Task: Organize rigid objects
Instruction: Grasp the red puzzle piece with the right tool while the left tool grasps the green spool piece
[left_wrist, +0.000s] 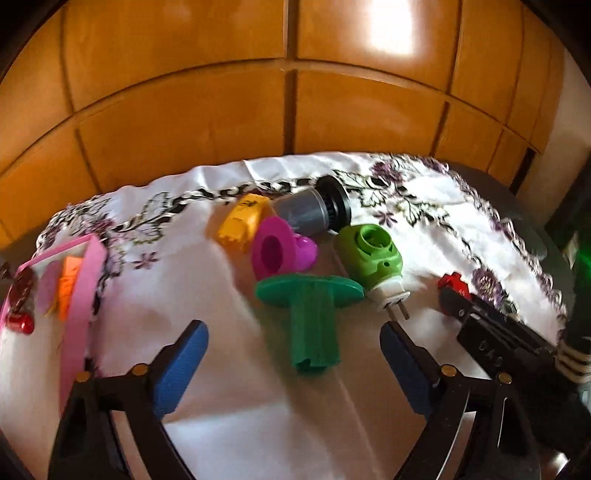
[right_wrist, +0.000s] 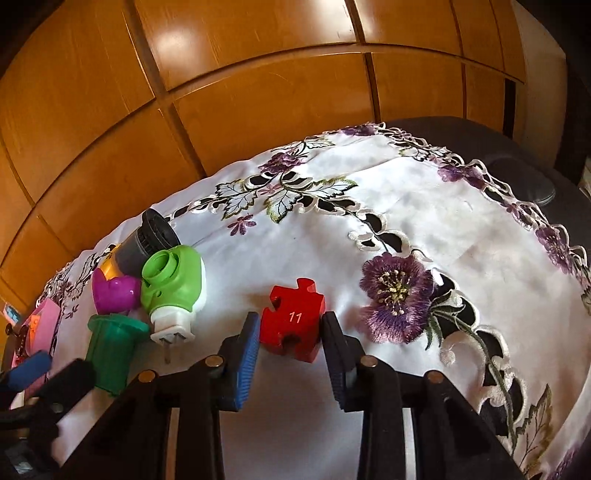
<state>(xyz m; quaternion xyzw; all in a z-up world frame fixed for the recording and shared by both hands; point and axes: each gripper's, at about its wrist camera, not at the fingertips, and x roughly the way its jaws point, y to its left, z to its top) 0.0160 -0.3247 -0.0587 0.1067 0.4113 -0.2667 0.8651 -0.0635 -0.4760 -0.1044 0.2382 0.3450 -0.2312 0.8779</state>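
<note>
We bracket the red puzzle piece, mid-tablecloth, with our right gripper, pads barely touching. Our left gripper gapes over the green spool; closing off-centre could roll it away.

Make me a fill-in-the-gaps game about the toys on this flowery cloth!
1. The red puzzle piece has the number ____ printed on it.
2. The red puzzle piece sits between the jaws of the ____ gripper.
3. The dark green spool lies in front of the wide-open ____ gripper.
4. The plug-in device with metal prongs has a light ____ body.

Missing words: 11; right; left; green
</note>
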